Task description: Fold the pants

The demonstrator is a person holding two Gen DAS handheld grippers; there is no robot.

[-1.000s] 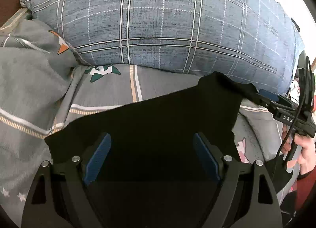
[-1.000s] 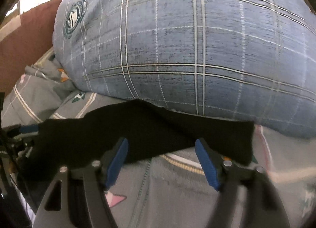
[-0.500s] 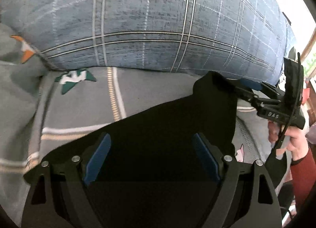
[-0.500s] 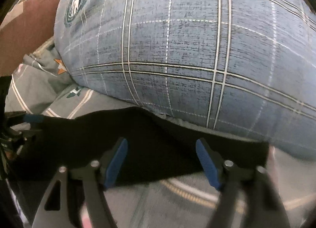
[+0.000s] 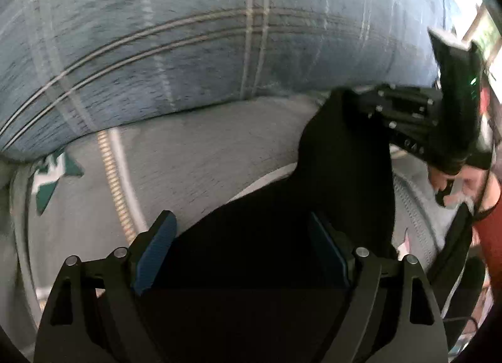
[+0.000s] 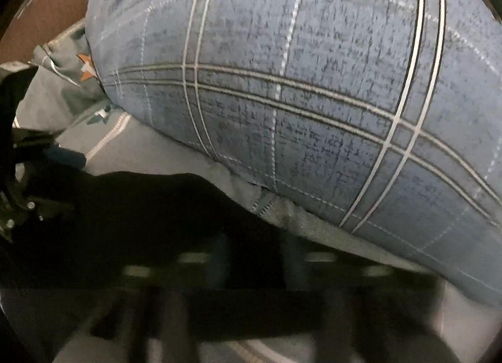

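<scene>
One pair of black pants (image 5: 282,237) fills the lower centre of the left wrist view, lying on the grey bedsheet (image 5: 204,159) and rising to a peak at centre right. Its lower part is lost in shadow. The left gripper (image 5: 243,253) has its jaws spread wide, the cloth lying between the blue pads (image 5: 155,253). The right gripper (image 5: 360,105), at the right of the frame, meets the raised peak; whether its jaws pinch it cannot be told. In the right wrist view its own fingers are blurred beyond reading. One large blue plaid pillow (image 6: 313,80) crowds the upper frame just behind the pants.
</scene>
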